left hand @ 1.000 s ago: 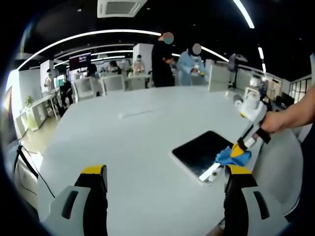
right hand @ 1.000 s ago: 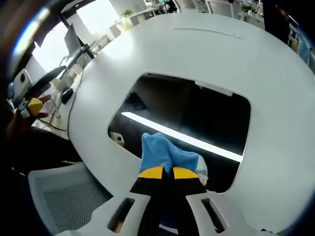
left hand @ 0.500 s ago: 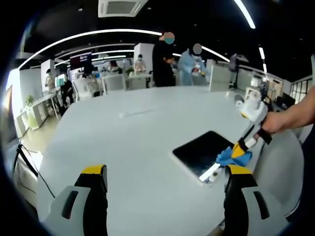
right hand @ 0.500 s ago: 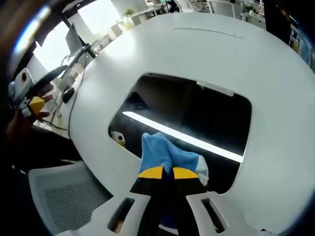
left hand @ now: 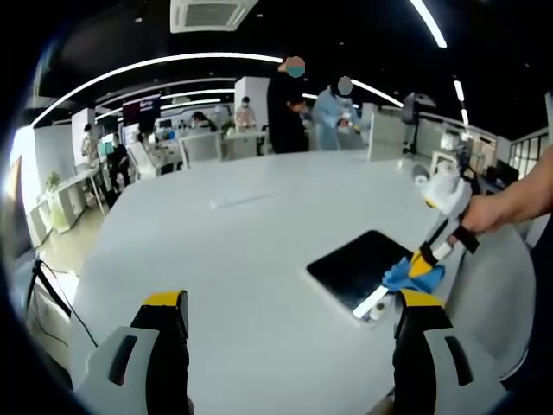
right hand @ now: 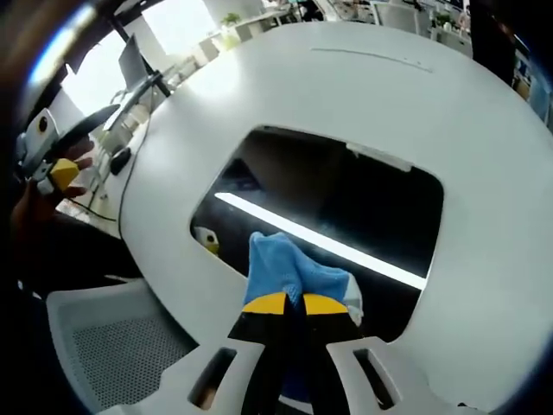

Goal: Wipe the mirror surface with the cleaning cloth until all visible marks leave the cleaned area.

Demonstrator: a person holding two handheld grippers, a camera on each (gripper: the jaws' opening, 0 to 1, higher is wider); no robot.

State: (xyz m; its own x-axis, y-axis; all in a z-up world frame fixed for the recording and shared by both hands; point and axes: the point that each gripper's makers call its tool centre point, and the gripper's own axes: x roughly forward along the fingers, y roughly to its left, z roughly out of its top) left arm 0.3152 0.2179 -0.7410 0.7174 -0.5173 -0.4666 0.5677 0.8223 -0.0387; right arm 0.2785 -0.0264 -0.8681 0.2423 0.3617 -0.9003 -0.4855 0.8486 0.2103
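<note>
Right gripper view: right gripper (right hand: 286,303) pinches the soft, light cloth (right hand: 285,268) on the fragile, slick mirror (right hand: 346,207); grip the bunched middle. Left gripper (left hand: 285,316) hangs wide.

The cleaning cloth (right hand: 289,275) hid the mirror (right hand: 346,216) edge at 6 o'clock; any marks on the dark glass were too faint to tell.

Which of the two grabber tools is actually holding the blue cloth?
The right gripper: its jaws are shut on the blue cloth, pressing it onto the mirror. The left gripper holds nothing, its jaws standing wide apart over the white table.
</note>
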